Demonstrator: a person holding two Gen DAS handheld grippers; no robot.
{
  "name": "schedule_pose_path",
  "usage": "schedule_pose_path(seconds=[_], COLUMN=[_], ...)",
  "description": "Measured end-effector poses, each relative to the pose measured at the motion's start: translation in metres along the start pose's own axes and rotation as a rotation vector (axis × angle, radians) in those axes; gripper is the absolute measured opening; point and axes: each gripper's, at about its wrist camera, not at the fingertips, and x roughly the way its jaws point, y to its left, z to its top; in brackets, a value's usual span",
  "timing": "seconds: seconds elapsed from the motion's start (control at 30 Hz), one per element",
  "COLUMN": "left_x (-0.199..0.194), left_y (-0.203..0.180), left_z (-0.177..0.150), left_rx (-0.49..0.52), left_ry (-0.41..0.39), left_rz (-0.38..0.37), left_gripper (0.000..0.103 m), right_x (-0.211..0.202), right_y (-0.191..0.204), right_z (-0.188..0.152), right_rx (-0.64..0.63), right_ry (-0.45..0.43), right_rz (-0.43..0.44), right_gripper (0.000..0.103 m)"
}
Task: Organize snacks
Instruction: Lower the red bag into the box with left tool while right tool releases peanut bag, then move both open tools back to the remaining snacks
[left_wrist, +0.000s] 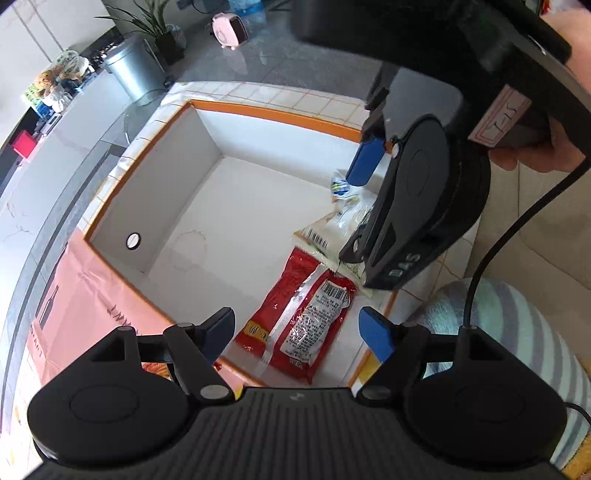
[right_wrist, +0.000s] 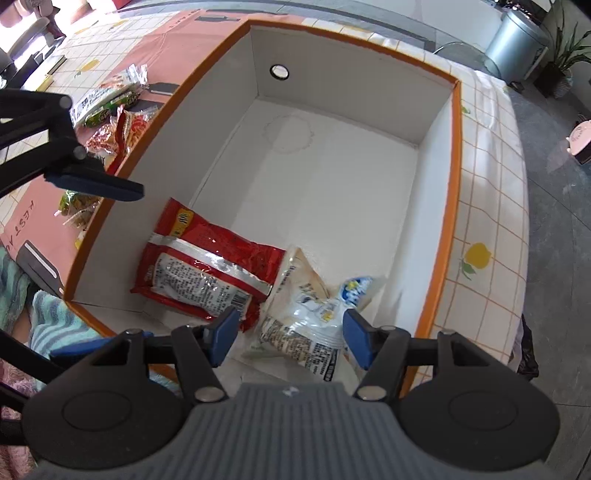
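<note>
Hovering my open right gripper (right_wrist: 288, 338) over the white packet (right_wrist: 306, 317) beside the red packet (right_wrist: 207, 269) in the box (right_wrist: 456, 184), left gripper (left_wrist: 297, 330) open too, I risk snagging both.

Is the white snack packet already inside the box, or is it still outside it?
Inside. The white snack packet lies on the floor of the box, beside the red packet; the right gripper is open above it.
</note>
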Motion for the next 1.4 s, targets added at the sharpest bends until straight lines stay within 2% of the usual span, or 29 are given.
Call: schedule_pose_path(seconds=[0.13, 0.4, 0.6, 0.77, 0.9, 1.1, 1.17, 1.3, 1.4], left_x=[-0.029, -0.085, -0.112, -0.127, -0.135, -0.131, -0.126, -0.107, -0.089], left_y=[0.012, 0.045, 0.066, 0.074, 0.084, 0.091, 0.089, 0.091, 0.095], left_z=[-0.018, -0.074, -0.13, -0.172, -0.205, -0.238, -0.245, -0.25, -0.252], left_rx=[-0.085, -0.329, -0.524, -0.65, -0.735, -0.818, -0.824, -0.827, -0.832], left_ry=[-0.069, -0.194, -0.254, -0.285, -0.301, -0.31, -0.302, -0.288, -0.272], left_rz=[0.009, 0.065, 0.133, 0.181, 0.185, 0.179, 0.182, 0.176, 0.146], left_gripper=[0.09, 0.09, 0.089, 0.088, 0.085, 0.083, 0.082, 0.082, 0.08], right_x=[-0.022, -0.063, -0.074, -0.073, -0.065, -0.042, -0.032, -0.008, 0.011], right_y=[0.006, 0.05, 0.101, 0.151, 0.188, 0.234, 0.244, 0.254, 0.254], right_z=[-0.006, -0.018, -0.028, -0.037, -0.043, -0.048, -0.049, -0.047, -0.042], right_rx=[0.047, 0.169, 0.245, 0.295, 0.332, 0.363, 0.372, 0.371, 0.376], right_ry=[-0.051, -0.214, -0.35, -0.453, -0.507, -0.543, -0.545, -0.509, -0.465], right_rz=[-0.028, 0.008, 0.057, 0.071, 0.097, 0.052, 0.017, -0.059, -0.081], right_gripper=[0.062, 0.062, 0.062, 0.063, 0.063, 0.061, 0.055, 0.054, 0.054])
